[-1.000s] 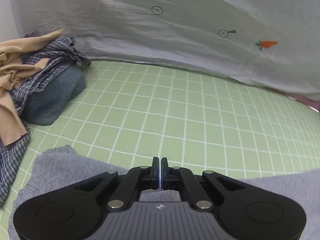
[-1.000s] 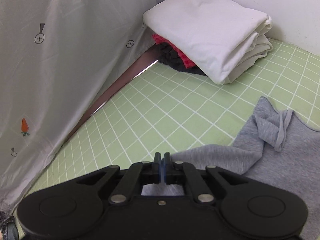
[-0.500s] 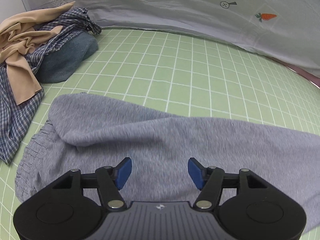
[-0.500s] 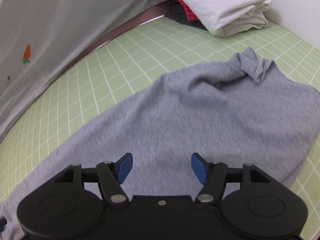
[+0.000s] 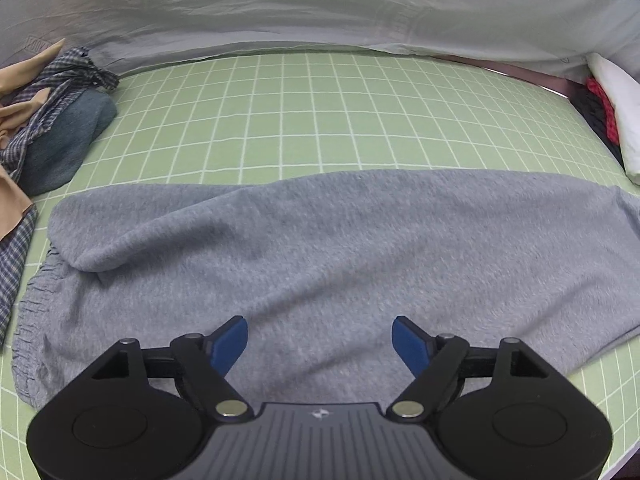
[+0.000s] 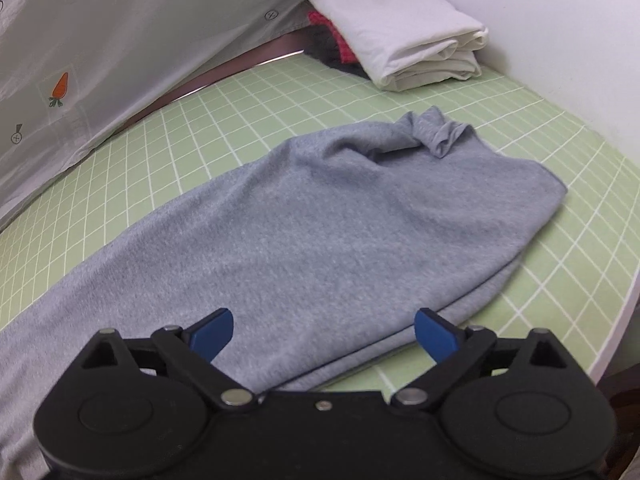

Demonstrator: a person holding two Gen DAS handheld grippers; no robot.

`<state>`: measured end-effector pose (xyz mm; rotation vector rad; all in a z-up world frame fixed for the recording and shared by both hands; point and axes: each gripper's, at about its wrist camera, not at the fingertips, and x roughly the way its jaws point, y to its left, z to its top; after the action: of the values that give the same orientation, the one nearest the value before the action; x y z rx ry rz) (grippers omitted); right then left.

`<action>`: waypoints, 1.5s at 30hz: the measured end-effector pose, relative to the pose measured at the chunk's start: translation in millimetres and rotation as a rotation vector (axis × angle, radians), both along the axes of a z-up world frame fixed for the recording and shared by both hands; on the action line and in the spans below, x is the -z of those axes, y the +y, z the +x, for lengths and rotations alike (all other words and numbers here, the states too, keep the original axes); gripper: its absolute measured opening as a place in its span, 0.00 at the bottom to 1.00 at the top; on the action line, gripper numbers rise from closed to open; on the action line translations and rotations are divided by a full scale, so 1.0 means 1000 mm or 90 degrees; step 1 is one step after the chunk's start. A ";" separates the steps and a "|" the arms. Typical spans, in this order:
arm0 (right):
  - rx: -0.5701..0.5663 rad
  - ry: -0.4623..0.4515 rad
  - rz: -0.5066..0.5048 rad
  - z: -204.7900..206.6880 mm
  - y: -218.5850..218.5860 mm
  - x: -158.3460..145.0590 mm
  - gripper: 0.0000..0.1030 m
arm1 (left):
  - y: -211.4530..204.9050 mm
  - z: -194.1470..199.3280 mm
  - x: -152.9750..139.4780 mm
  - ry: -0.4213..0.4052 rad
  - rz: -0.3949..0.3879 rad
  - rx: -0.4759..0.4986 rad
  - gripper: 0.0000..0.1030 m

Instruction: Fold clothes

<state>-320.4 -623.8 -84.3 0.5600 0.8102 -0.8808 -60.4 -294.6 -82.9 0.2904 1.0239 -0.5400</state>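
One fold laid — more to go

The grey garment [image 5: 340, 248] lies doubled lengthwise on the green grid mat [image 5: 304, 120]; left gripper [image 5: 320, 346] and right gripper [image 6: 323, 334] hover over it, jaws opening, empty (folded pile [image 6: 400, 28] waits behind).

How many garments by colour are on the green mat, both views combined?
Grey: 1, the grey garment spread across the middle.
White: 1, the white folded cloth.
Red: 1, the red item under it.
Black: 1, the dark item under that.
Tan: 1, the tan cloth.
Plaid: 1, the plaid shirt.
Blue: 1, the blue bundle.
Total: 7
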 end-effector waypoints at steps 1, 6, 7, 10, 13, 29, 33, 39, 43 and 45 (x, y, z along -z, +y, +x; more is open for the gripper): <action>0.000 -0.002 -0.007 -0.006 -0.003 -0.001 0.95 | -0.007 -0.005 -0.002 -0.006 0.002 0.004 0.78; -0.009 0.008 -0.033 -0.034 -0.039 0.008 0.95 | -0.041 -0.034 -0.009 -0.047 -0.020 -0.055 0.84; -0.021 0.020 -0.041 -0.037 -0.052 0.011 0.95 | -0.049 -0.041 -0.008 -0.047 -0.021 -0.078 0.84; -0.059 0.052 -0.068 -0.045 -0.094 0.020 0.95 | -0.072 -0.059 0.000 -0.038 -0.030 -0.146 0.84; -0.096 0.078 -0.081 -0.050 -0.136 0.028 0.95 | -0.095 -0.071 0.011 -0.005 -0.033 -0.209 0.84; -0.330 0.093 -0.121 0.012 -0.241 0.050 0.04 | -0.215 -0.064 0.016 -0.016 0.107 -0.176 0.84; -0.241 0.040 -0.108 0.007 -0.290 0.045 0.04 | -0.227 -0.062 0.020 -0.007 0.123 -0.156 0.84; -0.170 0.019 -0.082 -0.008 -0.318 0.046 0.41 | -0.239 -0.063 0.028 0.007 0.145 -0.141 0.84; -0.138 0.004 -0.030 -0.026 -0.312 0.048 0.61 | -0.241 -0.067 0.028 0.009 0.152 -0.130 0.84; -0.124 -0.008 0.007 -0.035 -0.307 0.050 0.72 | -0.242 -0.069 0.028 0.008 0.157 -0.123 0.84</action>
<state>-355.3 -930.3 -134.0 0.4872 0.8433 -0.6928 -129.7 -536.1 -110.9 0.4014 1.1184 -0.2417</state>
